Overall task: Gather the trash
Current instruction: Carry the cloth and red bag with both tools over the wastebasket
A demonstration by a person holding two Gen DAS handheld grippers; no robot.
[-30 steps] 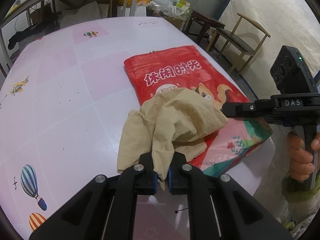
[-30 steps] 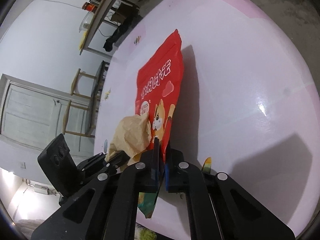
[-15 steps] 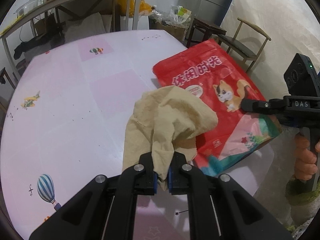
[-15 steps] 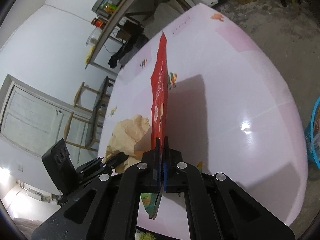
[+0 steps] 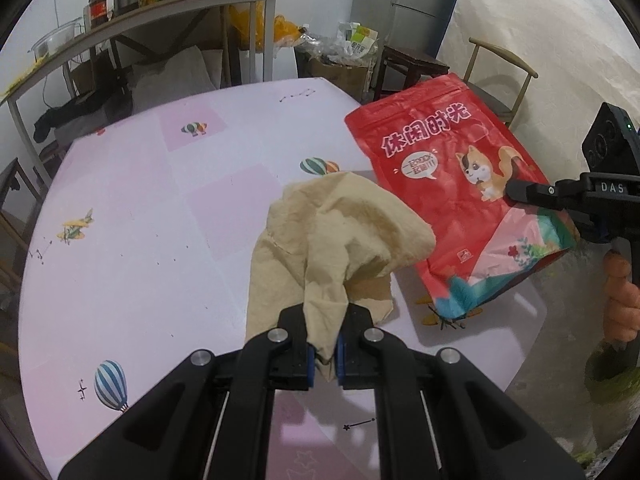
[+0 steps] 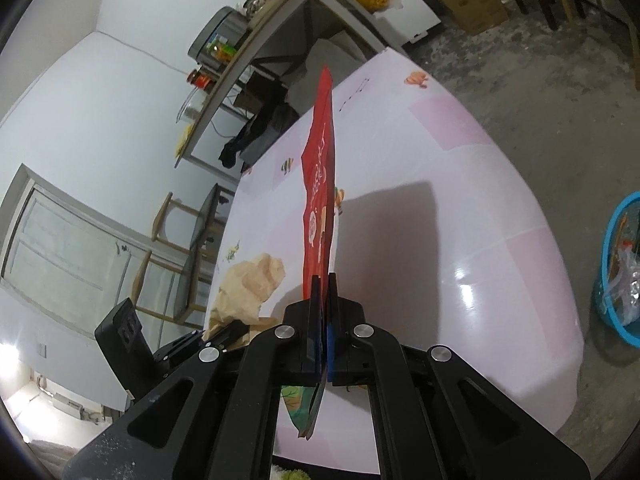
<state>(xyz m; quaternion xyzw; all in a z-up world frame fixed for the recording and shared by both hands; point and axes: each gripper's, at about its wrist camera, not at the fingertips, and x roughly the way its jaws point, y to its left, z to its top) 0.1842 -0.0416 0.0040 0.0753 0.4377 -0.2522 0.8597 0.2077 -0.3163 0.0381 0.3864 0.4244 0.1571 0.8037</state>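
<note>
Red snack bag (image 5: 444, 184) overhangs the pink table (image 5: 132, 216) edge, floor beyond.

Left black two-finger claw (image 5: 323, 350): angled steeply down, jaws clamped on crumpled beige paper napkin (image 5: 336, 236). Right black claw (image 6: 324, 320): shallower tilt, jaws closed tight on glossy red snack pouch (image 5: 452, 184); bare hand (image 5: 620, 296) gripping its handle, right of the pouch.
</note>
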